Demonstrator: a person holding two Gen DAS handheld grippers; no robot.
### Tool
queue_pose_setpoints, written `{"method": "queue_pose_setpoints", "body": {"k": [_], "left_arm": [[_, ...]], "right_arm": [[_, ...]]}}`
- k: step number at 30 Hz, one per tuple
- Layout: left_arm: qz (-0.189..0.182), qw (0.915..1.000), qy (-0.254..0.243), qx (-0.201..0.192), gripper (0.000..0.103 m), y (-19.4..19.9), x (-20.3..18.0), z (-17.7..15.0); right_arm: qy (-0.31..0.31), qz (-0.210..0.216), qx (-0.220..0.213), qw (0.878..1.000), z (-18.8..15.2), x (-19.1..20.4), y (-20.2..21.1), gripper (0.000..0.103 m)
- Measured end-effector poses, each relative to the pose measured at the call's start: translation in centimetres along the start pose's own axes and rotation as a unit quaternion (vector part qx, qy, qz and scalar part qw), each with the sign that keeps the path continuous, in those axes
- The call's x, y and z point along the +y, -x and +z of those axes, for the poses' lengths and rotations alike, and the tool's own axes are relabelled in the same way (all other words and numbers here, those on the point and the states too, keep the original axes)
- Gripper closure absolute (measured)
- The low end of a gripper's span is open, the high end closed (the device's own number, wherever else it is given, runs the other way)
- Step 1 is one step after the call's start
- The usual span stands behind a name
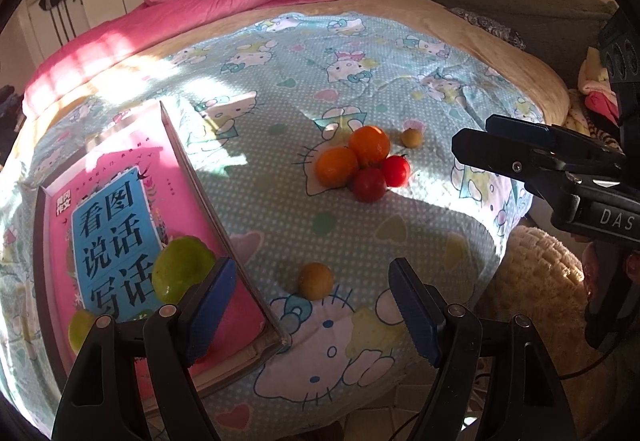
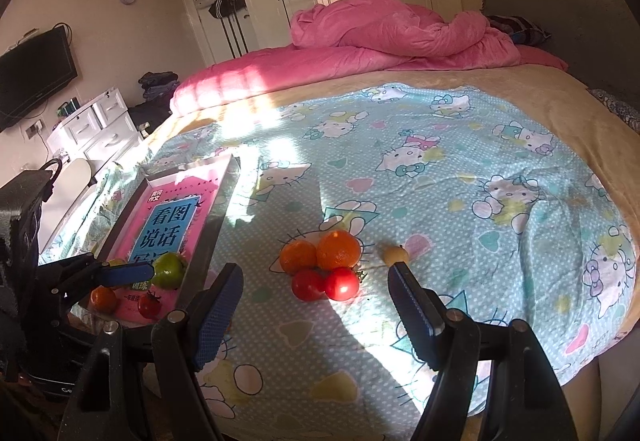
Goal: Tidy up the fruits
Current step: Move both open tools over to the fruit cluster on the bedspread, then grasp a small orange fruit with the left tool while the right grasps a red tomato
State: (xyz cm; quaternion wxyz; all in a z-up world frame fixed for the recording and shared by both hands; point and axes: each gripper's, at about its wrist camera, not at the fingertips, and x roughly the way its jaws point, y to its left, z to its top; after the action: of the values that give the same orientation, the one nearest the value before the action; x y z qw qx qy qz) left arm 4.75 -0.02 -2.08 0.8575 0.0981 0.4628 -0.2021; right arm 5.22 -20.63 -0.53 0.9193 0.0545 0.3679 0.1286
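Observation:
On the Hello Kitty sheet lie two oranges point(image 1: 354, 157) point(image 2: 320, 251) and two tomatoes point(image 1: 384, 177) point(image 2: 326, 283) in a cluster, with a small tan fruit point(image 1: 411, 138) point(image 2: 396, 254) just behind. Another small brown fruit point(image 1: 316, 280) lies near my left gripper point(image 1: 314, 315), which is open and empty above the sheet. A clear tray point(image 1: 208, 177) point(image 2: 216, 217) with a pink book inside holds a green fruit point(image 1: 182, 271) point(image 2: 169, 270), a small yellow-green one point(image 1: 80, 329), an orange point(image 2: 103, 299) and a tomato point(image 2: 149, 305). My right gripper point(image 2: 316, 315) is open and empty, short of the cluster.
A pink quilt point(image 2: 400, 29) is heaped at the far end of the bed. The bed's near edge point(image 1: 496, 241) drops to a woven cushion point(image 1: 536, 273). White drawers point(image 2: 96, 125) and a TV point(image 2: 32, 73) stand at left.

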Motion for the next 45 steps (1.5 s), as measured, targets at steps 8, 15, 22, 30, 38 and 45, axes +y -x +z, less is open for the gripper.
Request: {"method": "queue_pose_setpoints", "body": {"k": [8,15,22,30,38,45], "left_arm": [[0.008,0.999,-0.026,0.035,0.024,-2.0,-1.4,-0.4],[-0.005,0.9987,-0.024,0.043,0.027,-2.6,-1.3,-0.4],[-0.013,0.9962,-0.035,0.079,0.045,-4.3,-1.3,-0.2],[-0.021,0.9948,-0.017,0.099,0.055,-5.8,-0.8,0.0],[-0.029,0.994,-0.019,0.103,0.065,-6.4,-1.2,0.1],[-0.037,0.9943,-0.005,0.1,0.069,-6.6,-0.7,0.4]], "right_arm": [[-0.004,-0.013,0.031,0.999,-1.1,-1.3,-1.7,0.029],[-0.019,-0.017,0.056,0.998,-1.9,-2.9,-3.6,0.029],[-0.02,-0.01,0.064,0.998,-2.2,-2.9,-4.4,0.029],[-0.02,0.009,0.066,0.998,-2.2,-3.2,-5.2,0.03],[-0.024,0.024,0.07,0.997,-2.1,-4.0,-6.3,0.047],[-0.018,0.029,0.083,0.996,-2.0,-3.8,-8.2,0.053]]}}
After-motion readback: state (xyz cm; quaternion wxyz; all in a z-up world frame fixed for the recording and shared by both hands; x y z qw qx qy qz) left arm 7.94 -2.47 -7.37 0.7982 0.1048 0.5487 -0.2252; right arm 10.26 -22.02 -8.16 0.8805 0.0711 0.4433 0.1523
